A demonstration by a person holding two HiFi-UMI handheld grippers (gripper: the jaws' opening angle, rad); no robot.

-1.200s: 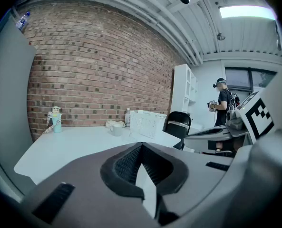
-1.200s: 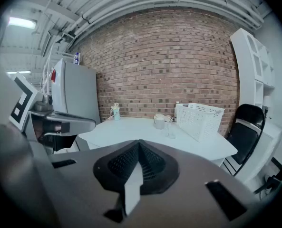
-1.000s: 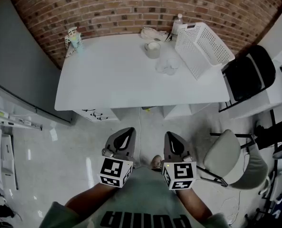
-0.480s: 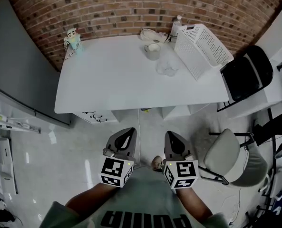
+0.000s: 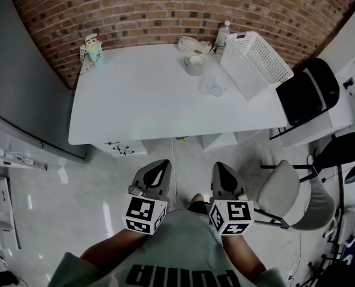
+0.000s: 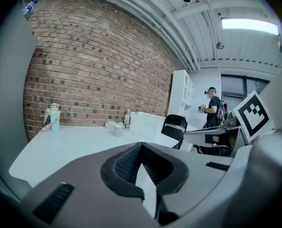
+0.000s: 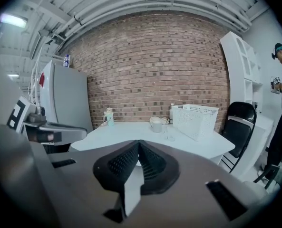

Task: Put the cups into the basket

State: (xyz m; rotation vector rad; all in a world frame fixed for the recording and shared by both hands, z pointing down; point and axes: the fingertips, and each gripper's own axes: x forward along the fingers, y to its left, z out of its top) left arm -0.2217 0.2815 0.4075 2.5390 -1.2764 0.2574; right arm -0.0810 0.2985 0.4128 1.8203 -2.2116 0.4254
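The left gripper and the right gripper are held low near the body, with fingers clenched on nothing. Farther off, on the surface, a grey cup and a clear cup are seen beside the basket. A standing person is shown only in the gripper views.

an office: brick wall, white table, black chair, shelving.

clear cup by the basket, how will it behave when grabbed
The clear cup looks thin-walled and see-through, so it is probably light and slippery. It seems to stand upright on the smooth white table, so a sideways nudge may slide or tip it. Glass or plastic, I cannot tell.
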